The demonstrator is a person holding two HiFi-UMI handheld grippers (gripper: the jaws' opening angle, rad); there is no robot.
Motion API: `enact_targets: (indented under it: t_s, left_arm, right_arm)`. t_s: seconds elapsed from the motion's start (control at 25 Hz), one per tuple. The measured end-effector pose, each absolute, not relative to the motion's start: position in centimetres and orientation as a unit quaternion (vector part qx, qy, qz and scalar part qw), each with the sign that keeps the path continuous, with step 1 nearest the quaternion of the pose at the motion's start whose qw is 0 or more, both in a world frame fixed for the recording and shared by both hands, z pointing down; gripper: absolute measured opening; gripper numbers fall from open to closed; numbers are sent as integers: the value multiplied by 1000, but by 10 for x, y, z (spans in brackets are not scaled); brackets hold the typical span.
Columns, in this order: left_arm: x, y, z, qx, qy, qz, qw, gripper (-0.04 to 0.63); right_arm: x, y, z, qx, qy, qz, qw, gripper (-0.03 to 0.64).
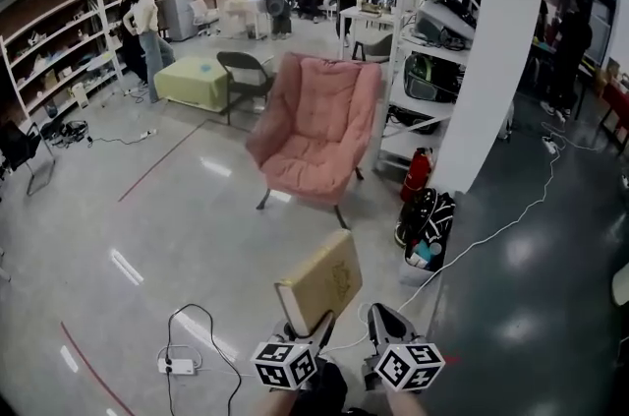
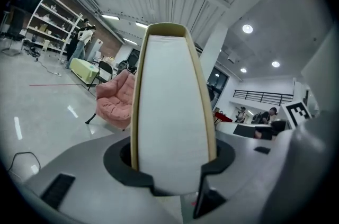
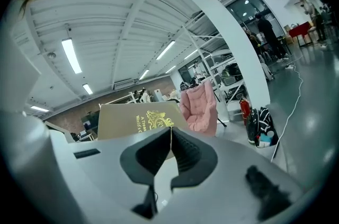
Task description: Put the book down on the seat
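A tan hardcover book (image 1: 320, 282) with gold print stands tilted in my left gripper (image 1: 313, 326), low in the head view. In the left gripper view its white page edge (image 2: 172, 112) fills the middle, and the left gripper (image 2: 172, 178) is shut on its lower end. My right gripper (image 1: 386, 318) is just right of the book and apart from it. In its own view the right gripper (image 3: 170, 135) has its black pads pressed together with nothing between them, and the book cover (image 3: 135, 119) shows behind at the left. The pink armchair (image 1: 316, 129) (image 2: 116, 101) (image 3: 198, 106) stands ahead, its seat bare.
A white pillar (image 1: 496, 40) and metal shelving (image 1: 423, 30) stand right of the chair, with a red fire extinguisher (image 1: 417, 173) and a black bag (image 1: 428, 222) at their foot. A power strip (image 1: 179, 365) lies left of the grippers. A green ottoman (image 1: 192, 82), a folding chair (image 1: 244, 75) and people are farther back.
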State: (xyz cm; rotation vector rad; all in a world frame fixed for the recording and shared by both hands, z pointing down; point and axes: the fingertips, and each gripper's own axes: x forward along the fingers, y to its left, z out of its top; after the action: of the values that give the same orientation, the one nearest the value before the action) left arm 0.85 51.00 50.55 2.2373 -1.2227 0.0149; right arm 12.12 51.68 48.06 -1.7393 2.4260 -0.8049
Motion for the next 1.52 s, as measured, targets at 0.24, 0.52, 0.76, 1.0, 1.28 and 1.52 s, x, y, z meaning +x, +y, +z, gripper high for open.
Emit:
enact_targets:
  t_s: [0.24, 0.52, 0.76, 1.0, 1.28, 1.52]
  left_arm:
    - [17, 447, 505, 835, -461, 1, 300, 227]
    - [13, 392, 515, 819, -483, -7, 311, 227]
    - [13, 362, 514, 818, -490, -7, 303, 225]
    - [15, 348, 509, 817, -495, -4, 295, 225]
    - [11, 331, 511, 807, -508, -3, 302, 226]
    - [-1, 294, 514, 798, -523, 0, 300, 227]
  right_arm:
    - [121, 450, 481, -550, 791, -266, 12, 14]
    - [121, 388, 487, -529, 804, -273, 6, 14]
    - [121, 355, 492, -520, 808, -277, 13, 14]
    - [131, 342, 493, -518, 806, -284, 20, 14]
    - [132, 317, 492, -514, 809, -286, 23, 14]
    - [118, 270, 493, -494, 820, -288, 23, 14]
